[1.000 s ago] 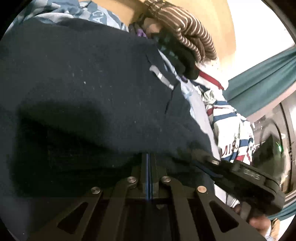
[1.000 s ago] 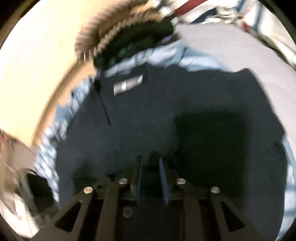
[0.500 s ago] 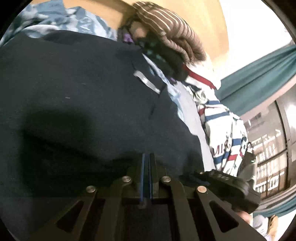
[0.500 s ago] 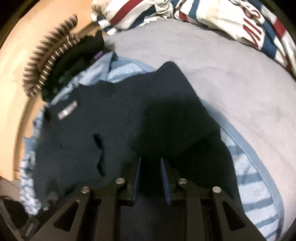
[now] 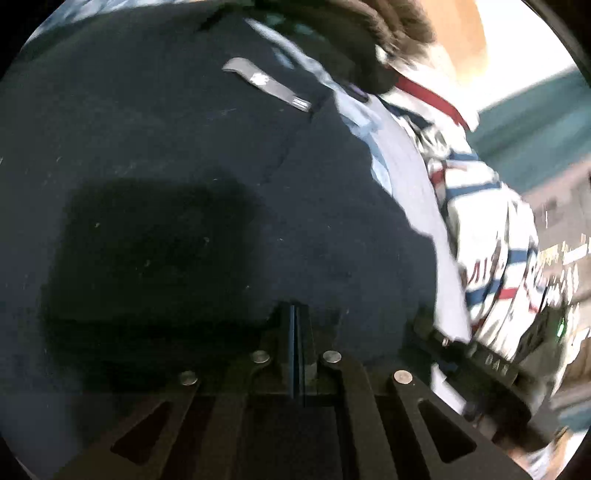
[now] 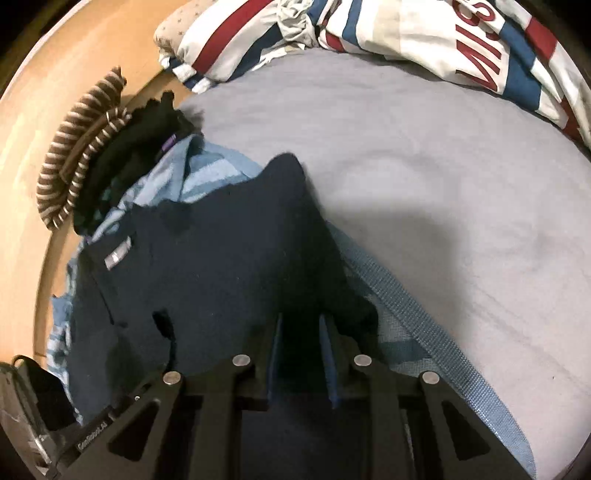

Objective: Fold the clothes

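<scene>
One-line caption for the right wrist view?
Right gripper closing on the navy garment spread over a blue striped towel on the grey bedsheet.

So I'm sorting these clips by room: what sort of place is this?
Probably a bedroom: clothes lie on a grey sheet, with a rumpled striped quilt and a wooden board alongside.

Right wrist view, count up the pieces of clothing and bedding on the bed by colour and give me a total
Navy: 1, navy garment
Light blue striped: 1, striped towel
Black: 1, black garment
Brown and white striped: 1, striped knit piece
White with red and blue stripes: 1, crumpled quilt
Grey: 1, grey bedsheet
Total: 6
</scene>
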The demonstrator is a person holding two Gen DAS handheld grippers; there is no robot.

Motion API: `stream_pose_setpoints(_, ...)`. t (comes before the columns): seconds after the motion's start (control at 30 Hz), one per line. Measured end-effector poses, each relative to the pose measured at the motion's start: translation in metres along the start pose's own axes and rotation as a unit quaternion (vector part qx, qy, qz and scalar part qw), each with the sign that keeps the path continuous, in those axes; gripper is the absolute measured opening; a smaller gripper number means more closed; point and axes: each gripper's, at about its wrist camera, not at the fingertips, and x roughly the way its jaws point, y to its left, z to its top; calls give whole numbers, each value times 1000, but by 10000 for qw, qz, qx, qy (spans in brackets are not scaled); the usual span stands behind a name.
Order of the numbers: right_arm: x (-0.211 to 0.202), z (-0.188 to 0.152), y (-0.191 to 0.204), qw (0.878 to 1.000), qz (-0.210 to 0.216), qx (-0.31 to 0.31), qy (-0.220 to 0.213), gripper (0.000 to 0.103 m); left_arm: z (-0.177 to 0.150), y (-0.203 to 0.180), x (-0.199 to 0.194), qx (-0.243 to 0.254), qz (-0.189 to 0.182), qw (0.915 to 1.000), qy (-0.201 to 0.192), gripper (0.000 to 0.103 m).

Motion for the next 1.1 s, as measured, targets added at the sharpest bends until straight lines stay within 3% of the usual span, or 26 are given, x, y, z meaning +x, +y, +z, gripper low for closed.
stream_pose_setpoints(0.1,-16,20,9,9992,210,-28,-328,26,4,-15,-7,106,-69,9998,-155,2)
stream_pose_setpoints(0.2,-7,51,36,9977,-14,-523,-425,27,6,-26,-3,194,-29,9998,-89,2)
stream_pose_setpoints(0.3,22,75,55,9963,-422,-738,-139,27,5,-18,18,-287,47,9995,117,2)
stream_pose_setpoints(0.4,54,76,55,9938,-794,-777,79,25,-1,-4,27,-755,-119,9970,124,2)
stream_pose_setpoints(0.5,35,59,51,9964,-482,-704,-7,25,-9,0,4,-876,-434,9951,118,2)
stream_pose_setpoints(0.57,8,37,51,9966,-213,-793,-86,30,-18,3,-14,-894,-502,9946,167,2)
stream_pose_setpoints(0.63,-26,-5,45,9933,-2,-1151,-13,39,-34,14,-34,-990,-197,9936,511,2)
stream_pose_setpoints(0.73,-68,-69,14,9916,182,-1217,401,39,-68,32,-67,-1088,64,9903,859,2)
stream_pose_setpoints(0.83,-121,-134,-12,9914,579,-981,643,39,-109,50,-105,-1337,5,9860,1000,2)
stream_pose_setpoints(0.9,-157,-175,-10,9912,570,-1038,589,41,-135,58,-128,-1534,-2,9827,1036,4)
stream_pose_setpoints(0.93,-170,-190,-6,9903,583,-1108,605,43,-149,62,-139,-1671,3,9802,1065,10)
stream_pose_setpoints(1.03,-196,-230,10,9869,501,-1368,696,43,-182,67,-175,-1680,25,9793,1127,40)
stream_pose_setpoints(1.1,-214,-252,20,9857,508,-1473,636,43,-195,63,-205,-1367,183,9851,1032,42)
